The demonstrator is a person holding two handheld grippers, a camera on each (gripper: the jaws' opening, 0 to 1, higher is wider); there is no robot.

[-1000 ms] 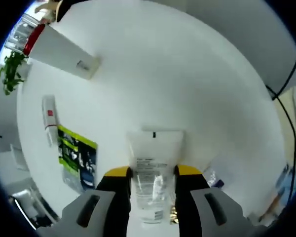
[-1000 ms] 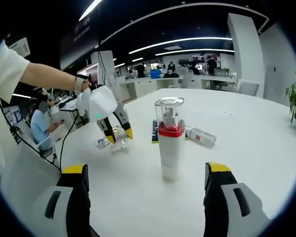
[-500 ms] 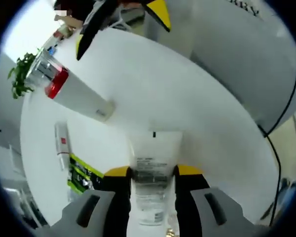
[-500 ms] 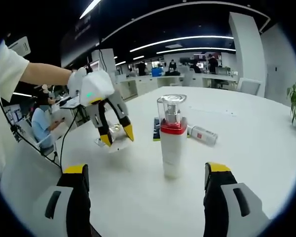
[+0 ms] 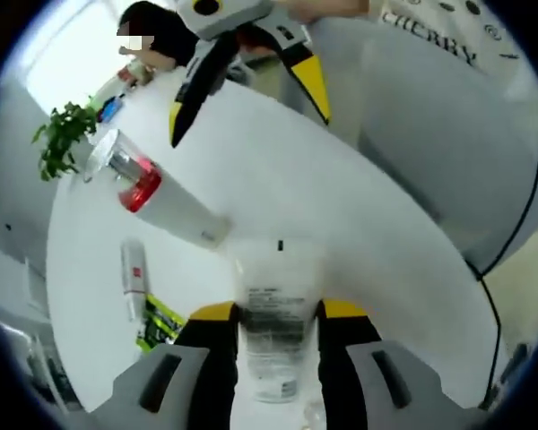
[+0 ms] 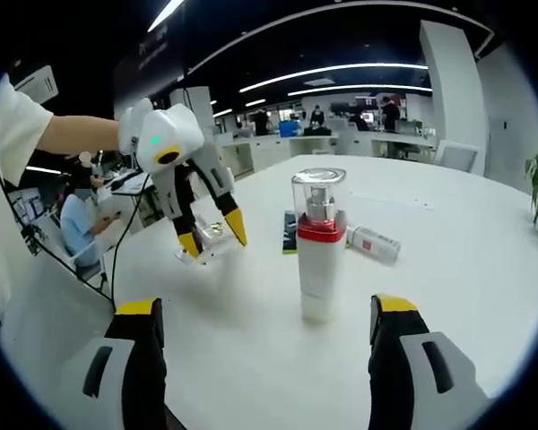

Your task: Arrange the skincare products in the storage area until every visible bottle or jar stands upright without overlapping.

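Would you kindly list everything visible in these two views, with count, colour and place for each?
Pump bottle: one, white with a red collar and clear cap, upright mid-table.
Small tube: one, white with a red label, lying on the table beyond the pump bottle.
Flat packet: one, black and green, lying on the table beside the small tube.
Clear tube: one, translucent with a printed label, gripped in the left gripper.
Table: one, white, round-edged, under everything.
Potted plant: one, green, beyond the table's far edge.
Cable: one, black, hanging off the table's side.
Left gripper: black jaws with yellow tips, closed on the clear tube, raised off the table.
Right gripper: jaws wide apart, facing the pump bottle.
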